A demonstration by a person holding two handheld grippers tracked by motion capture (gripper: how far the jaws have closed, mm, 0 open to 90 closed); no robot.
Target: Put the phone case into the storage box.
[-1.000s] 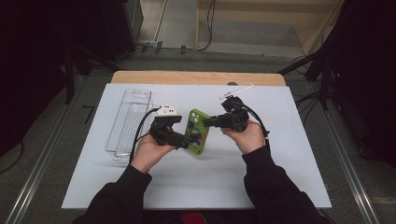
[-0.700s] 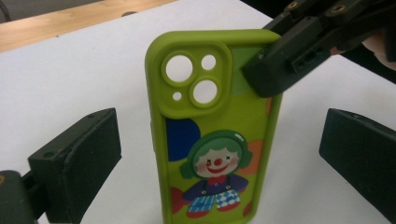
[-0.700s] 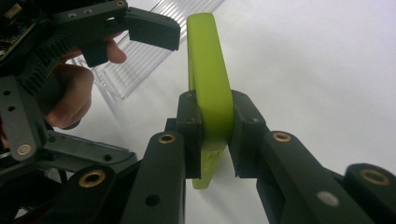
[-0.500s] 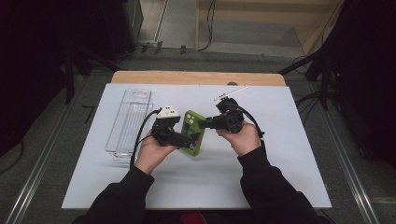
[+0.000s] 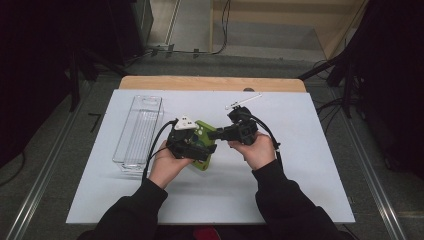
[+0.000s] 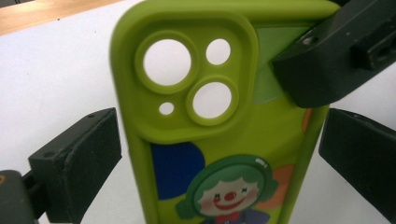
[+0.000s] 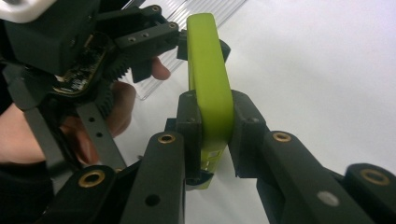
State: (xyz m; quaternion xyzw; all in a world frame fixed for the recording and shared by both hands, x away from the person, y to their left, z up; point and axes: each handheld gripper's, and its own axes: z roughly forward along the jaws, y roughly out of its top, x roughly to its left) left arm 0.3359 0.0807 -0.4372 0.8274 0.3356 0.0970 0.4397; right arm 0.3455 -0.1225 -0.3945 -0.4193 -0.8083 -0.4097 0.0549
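High view, setting: a white table top (image 5: 300,165) carries a clear plastic tray (image 5: 139,131) at the left and a small white stick-like tool (image 5: 243,101) near the far edge.
High view, phone case: the lime-green phone case (image 5: 202,146) is held up off the table between the two hands, near the middle, its long axis running roughly toward and away from the person.
High view, hands: the left gripper (image 5: 200,150) meets the case from the left and the right gripper (image 5: 216,134) from the right, at its far corner; both are touching-close, neither clearly nearer.
Left gripper view, case: the back of the case (image 6: 224,140) faces the camera, upright, camera cut-outs at the top and a clown print below; soft matte silicone with rounded corners.
Left gripper view, jaws: the left gripper's (image 6: 219,154) black jaws stand apart, one on each long edge; the left one is clear of the case, contact on the right cannot be told. The right gripper (image 6: 334,86) bites the top right corner.
Right gripper view, grip: the right gripper (image 7: 215,123) is clamped on the case's thin edge (image 7: 210,74), its rubbery pads pressing both faces.
Judgement: the next move likely turns on the right gripper's corner hold while the left takes the long sides.
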